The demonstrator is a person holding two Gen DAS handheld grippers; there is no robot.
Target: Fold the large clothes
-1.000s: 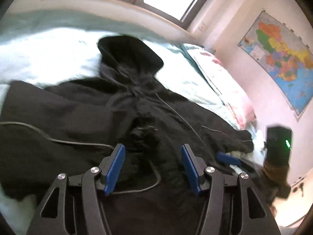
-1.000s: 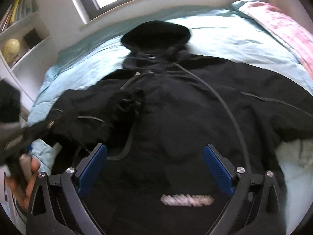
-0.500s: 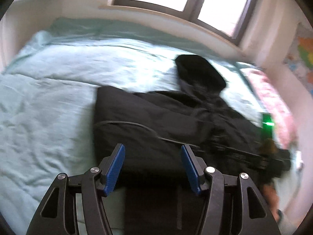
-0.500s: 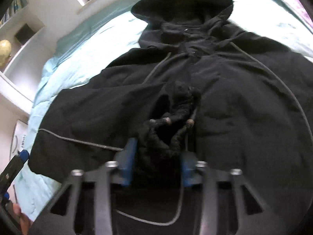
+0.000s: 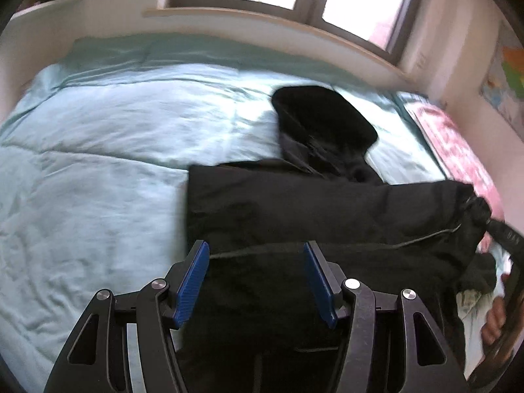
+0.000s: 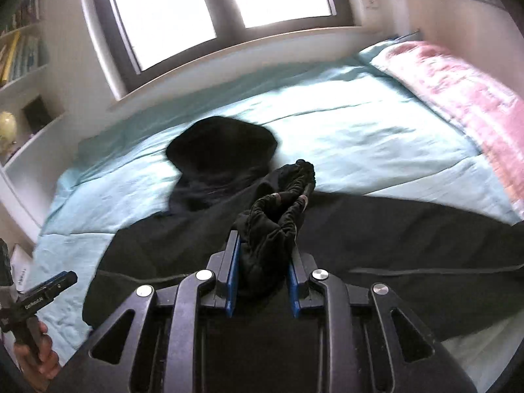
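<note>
Black hooded jacket [image 6: 393,245] spread on the pale blue bed [image 6: 360,131], hood [image 6: 222,150] toward the window [image 6: 213,6], its bunched cuff [image 6: 271,222] pinched in the closing right gripper [image 6: 262,275]; left gripper [image 5: 257,281] half open over the hem, empty

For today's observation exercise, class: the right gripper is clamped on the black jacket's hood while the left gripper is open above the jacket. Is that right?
Not quite. The right gripper is closing on the gathered sleeve cuff, not the hood, which lies flat on the bed; the right wrist view shows it. The left gripper is indeed open above the jacket.
</note>
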